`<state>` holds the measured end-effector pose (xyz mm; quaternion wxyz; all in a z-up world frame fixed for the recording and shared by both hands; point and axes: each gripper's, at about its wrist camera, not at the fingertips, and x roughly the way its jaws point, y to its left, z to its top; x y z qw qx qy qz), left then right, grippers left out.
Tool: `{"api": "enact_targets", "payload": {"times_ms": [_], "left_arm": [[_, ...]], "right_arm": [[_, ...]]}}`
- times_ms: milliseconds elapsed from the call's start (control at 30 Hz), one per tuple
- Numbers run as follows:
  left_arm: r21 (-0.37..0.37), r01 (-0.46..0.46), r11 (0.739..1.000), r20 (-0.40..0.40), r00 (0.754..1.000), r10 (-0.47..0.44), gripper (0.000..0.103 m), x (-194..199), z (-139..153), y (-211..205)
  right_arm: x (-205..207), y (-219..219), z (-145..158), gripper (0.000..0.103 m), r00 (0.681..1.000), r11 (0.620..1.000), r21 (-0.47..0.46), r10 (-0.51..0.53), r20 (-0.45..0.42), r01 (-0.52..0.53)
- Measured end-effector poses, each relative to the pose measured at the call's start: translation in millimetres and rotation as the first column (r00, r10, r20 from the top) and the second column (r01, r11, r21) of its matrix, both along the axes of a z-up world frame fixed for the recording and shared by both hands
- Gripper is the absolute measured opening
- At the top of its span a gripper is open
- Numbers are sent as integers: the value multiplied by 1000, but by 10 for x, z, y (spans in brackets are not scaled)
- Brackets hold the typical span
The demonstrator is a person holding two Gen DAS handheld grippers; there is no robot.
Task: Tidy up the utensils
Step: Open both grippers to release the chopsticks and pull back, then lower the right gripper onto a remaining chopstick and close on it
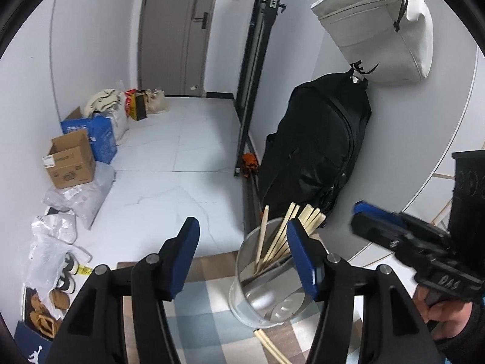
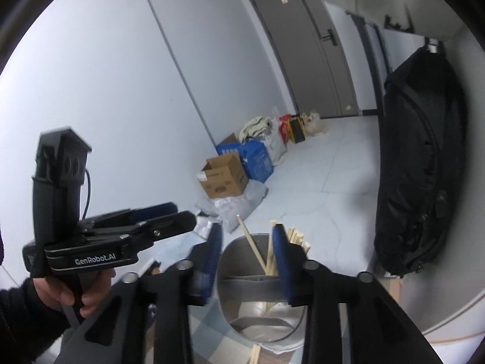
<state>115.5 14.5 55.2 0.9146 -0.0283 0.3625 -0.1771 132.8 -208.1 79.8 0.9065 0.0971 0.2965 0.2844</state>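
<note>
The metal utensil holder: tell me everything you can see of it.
The metal utensil holder is a shiny steel cylinder with a grey divider inside. It leans toward the camera on the checked cloth. Several wooden chopsticks stand in one compartment, fanning out above the rim; another pair lies on the cloth at its base. Neither pair of tongs clearly touches it.

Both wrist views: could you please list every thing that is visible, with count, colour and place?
metal holder: one, silver, on checked cloth
chopsticks: several, pale wood, in holder; more lying under it
black backpack: one, hanging on wall
grey bag: one, above backpack
cardboard box: one, brown, floor by wall
blue bag: one, behind box
door: one, grey, far end
left gripper: black with blue pads, open, empty
right gripper: same, open, empty
</note>
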Motion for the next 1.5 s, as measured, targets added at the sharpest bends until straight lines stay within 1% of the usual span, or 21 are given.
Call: {"api": "enact_targets", "payload": {"times_ms": [33,100,133,200,267,333,400,467,533,567,633,767,833,933,1067,1200,1400,1500], "left_arm": [[0,-7,1000,4,1000,7,55,-61,4,6],[4,-22,1000,9,1000,22,55,-123,7,25],[2,-27,1000,10,1000,27,56,-174,1,31],[1,-47,999,14,999,47,66,-280,-14,41],[-4,-70,998,26,997,70,68,-376,-23,65],[2,-89,996,29,996,89,69,-466,-47,73],[9,-108,994,31,994,108,69,-554,-59,107],[-1,-132,991,39,991,132,69,-640,-60,155],[-14,-152,988,45,987,153,74,-719,-66,195],[-16,-161,987,48,986,161,79,-749,-74,220],[-28,-163,986,53,985,164,80,-822,-83,241],[-46,-174,984,40,984,176,80,-939,-134,258],[-27,-176,984,43,983,177,80,-996,-182,222],[11,-188,982,51,981,187,80,-1064,-242,159],[21,-193,981,54,980,192,80,-1156,-313,126],[44,-185,982,39,982,184,81,-1225,-442,96],[39,-201,979,35,979,199,81,-1253,-568,117],[44,-213,976,29,977,212,81,-1222,-661,141]], "right_arm": [[-39,-7,8,44,1000,1000,1,-8,3,8],[-149,-39,40,45,1000,1000,2,-22,10,22],[-195,-54,52,49,1000,1000,4,-27,14,27],[-287,-71,73,55,999,999,3,-32,19,32],[-406,-90,89,59,999,999,2,-36,30,36],[-502,-102,87,67,999,999,-9,-40,32,40],[-626,-112,60,67,999,999,-19,-39,31,40],[-715,-117,25,69,999,999,-31,-40,23,40],[-792,-118,-4,70,999,999,-34,-33,11,33],[-835,-115,-21,71,999,999,-39,-34,8,34],[-909,-105,-45,76,999,998,-49,-41,7,41],[-1069,-115,-119,79,999,997,-65,-47,-1,47],[-1130,-124,-177,82,999,996,-74,-52,-10,51],[-1213,-132,-264,82,998,994,-93,-58,-20,56],[-1290,-141,-370,83,997,992,-108,-68,-34,64],[-1320,-129,-477,85,996,990,-121,-72,-51,66],[-1308,-116,-669,85,993,988,-147,-71,-94,56],[-1237,-103,-778,85,988,986,-157,-72,-136,50]]}}
